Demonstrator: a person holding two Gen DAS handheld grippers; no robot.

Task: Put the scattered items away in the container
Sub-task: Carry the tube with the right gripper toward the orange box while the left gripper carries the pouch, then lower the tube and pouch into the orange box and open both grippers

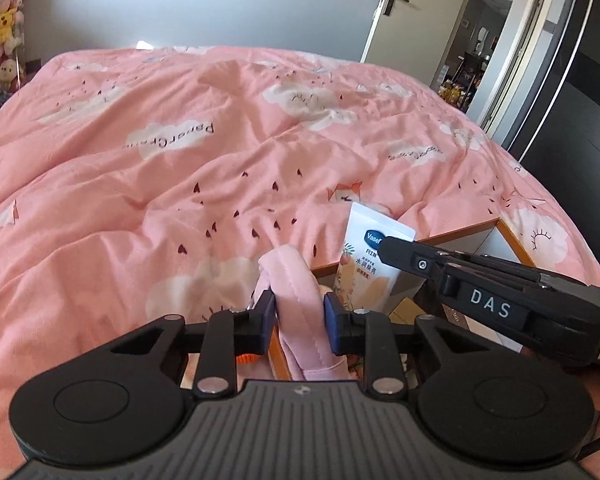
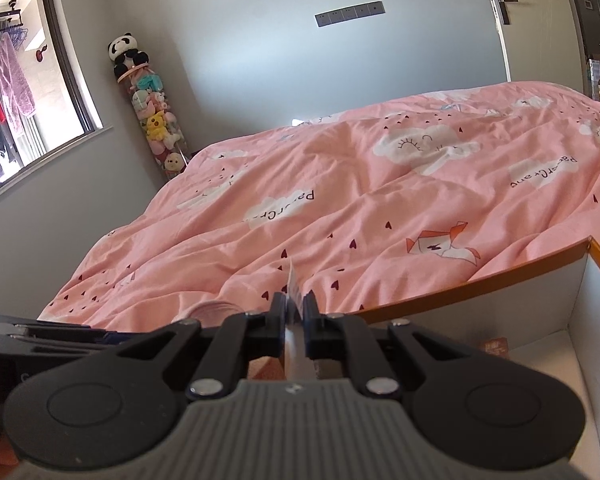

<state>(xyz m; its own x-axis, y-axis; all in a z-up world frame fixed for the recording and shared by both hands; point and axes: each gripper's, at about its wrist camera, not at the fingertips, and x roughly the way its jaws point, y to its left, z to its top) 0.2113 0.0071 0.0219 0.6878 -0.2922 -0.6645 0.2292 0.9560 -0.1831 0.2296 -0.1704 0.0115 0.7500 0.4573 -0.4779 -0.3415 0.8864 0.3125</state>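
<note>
My left gripper (image 1: pixel 300 314) is shut on a soft pink fabric band (image 1: pixel 296 276), which sticks up between its blue pads over the near corner of the box. The container is a white box with an orange rim (image 1: pixel 460 230), set against the bed. My right gripper (image 1: pixel 385 245) reaches in from the right, shut on a white Vaseline lotion tube (image 1: pixel 370 264) that stands upright over the box. In the right wrist view, the right gripper (image 2: pixel 293 308) pinches the tube (image 2: pixel 291 280) seen edge-on, with the box rim (image 2: pixel 480 276) to its right.
A pink duvet (image 1: pixel 220 152) with cloud prints covers the bed ahead. A tall clear column of plush toys (image 2: pixel 156 120) stands in the far corner by the window (image 2: pixel 24 80). A door (image 1: pixel 384 4) stands open at the back right. A small card (image 2: pixel 494 346) lies inside the box.
</note>
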